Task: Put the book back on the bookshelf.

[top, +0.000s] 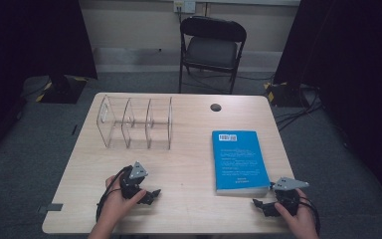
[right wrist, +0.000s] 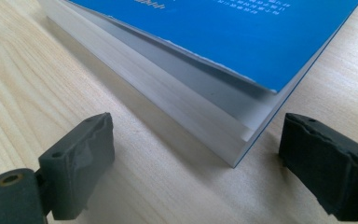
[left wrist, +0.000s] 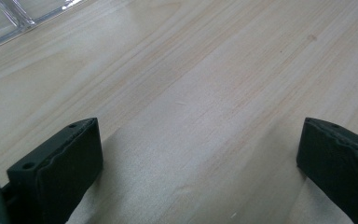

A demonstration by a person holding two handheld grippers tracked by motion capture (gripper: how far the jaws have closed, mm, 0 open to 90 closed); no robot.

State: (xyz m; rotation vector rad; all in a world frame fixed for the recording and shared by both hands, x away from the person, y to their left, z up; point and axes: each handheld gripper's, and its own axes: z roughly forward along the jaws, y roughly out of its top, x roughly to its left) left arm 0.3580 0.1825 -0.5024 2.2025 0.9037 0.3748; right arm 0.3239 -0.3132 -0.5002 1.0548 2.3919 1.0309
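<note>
Nearest to us, at about seven o'clock on the table [top: 189,164], our left gripper [top: 151,194] rests low over bare wood with its fingers [left wrist: 58,170] spread wide and nothing between them. At five o'clock our right gripper [top: 259,206] sits just off the near right corner of the blue book [top: 238,159], fingers [right wrist: 77,161] likewise wide apart and gripping nothing; in the right gripper view the book's corner [right wrist: 242,135] lies ahead of the gap between them, not yet inside it.

The book lies flat, cover up, on the right half of the table, around three o'clock from the centre. We judge the risk to be in the pickup: it is thick and lies flush on the wood, so a lower finger may skid against the page edges and push the book away, or catch just the cover and fan the pages. A grip at one corner could also let the book sag or twist out.

Farther off, at eleven o'clock, stands the clear divider rack [top: 137,122], well apart from the book. A small dark cable hole [top: 215,107] sits at twelve o'clock, and beyond the table a folding chair [top: 212,47]. Nothing lies between book and rack.
</note>
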